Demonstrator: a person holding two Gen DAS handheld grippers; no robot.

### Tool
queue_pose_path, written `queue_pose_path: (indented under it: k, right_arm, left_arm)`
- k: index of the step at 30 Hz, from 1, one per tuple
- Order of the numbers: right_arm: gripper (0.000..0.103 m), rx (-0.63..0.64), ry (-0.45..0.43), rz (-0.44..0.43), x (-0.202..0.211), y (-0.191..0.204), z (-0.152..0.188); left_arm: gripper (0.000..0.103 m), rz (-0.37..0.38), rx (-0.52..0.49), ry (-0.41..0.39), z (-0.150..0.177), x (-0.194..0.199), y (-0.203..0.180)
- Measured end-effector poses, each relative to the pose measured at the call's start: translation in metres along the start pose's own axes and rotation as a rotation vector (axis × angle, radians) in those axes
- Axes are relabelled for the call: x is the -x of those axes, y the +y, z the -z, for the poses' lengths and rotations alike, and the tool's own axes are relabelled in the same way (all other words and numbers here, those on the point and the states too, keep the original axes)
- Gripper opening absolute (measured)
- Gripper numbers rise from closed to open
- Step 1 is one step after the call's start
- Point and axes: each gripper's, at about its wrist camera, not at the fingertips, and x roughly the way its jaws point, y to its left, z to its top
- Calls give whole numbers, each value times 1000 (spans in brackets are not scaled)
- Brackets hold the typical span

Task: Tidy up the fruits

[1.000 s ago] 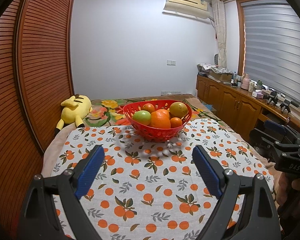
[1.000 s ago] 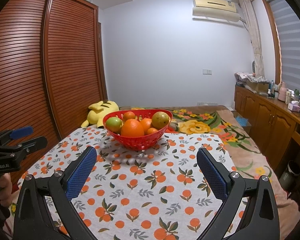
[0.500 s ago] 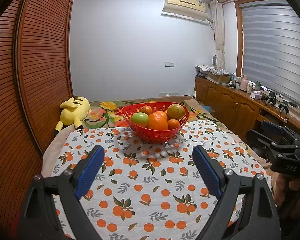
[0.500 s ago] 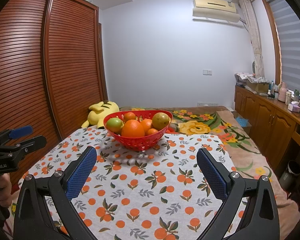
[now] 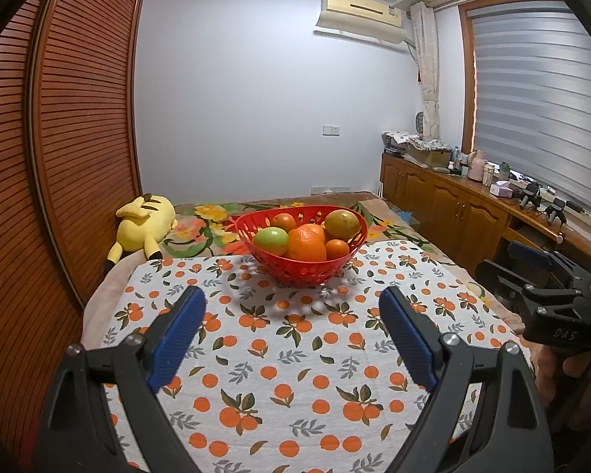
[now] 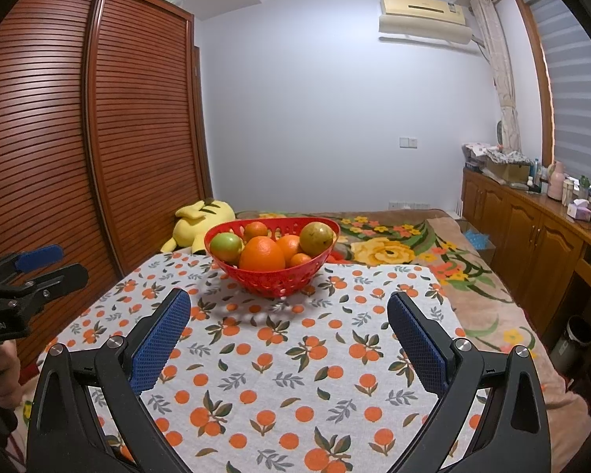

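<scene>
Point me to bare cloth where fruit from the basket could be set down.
The orange-print cloth is bare everywhere in view except under the red basket at its far end. The widest patch lies between the basket and the open right tongs. Narrow strips flank the basket. The basket itself is crowded with fruit.

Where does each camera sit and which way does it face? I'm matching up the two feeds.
Left wrist: on the left gripper, jaws open, facing the basket; right gripper at right edge.
Right wrist: on the right gripper, jaws open, facing the basket; left gripper and hand at left edge.
Shared: basket, tablecloth, plush.
</scene>
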Motion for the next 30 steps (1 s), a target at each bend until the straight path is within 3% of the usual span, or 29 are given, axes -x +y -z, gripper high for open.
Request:
queue_pose_path:
  k: [30]
  right_arm:
    - [102,-1,-3,-1,0,1,0]
  left_arm:
    - [91,7,-1,-8,-3,4,-4]
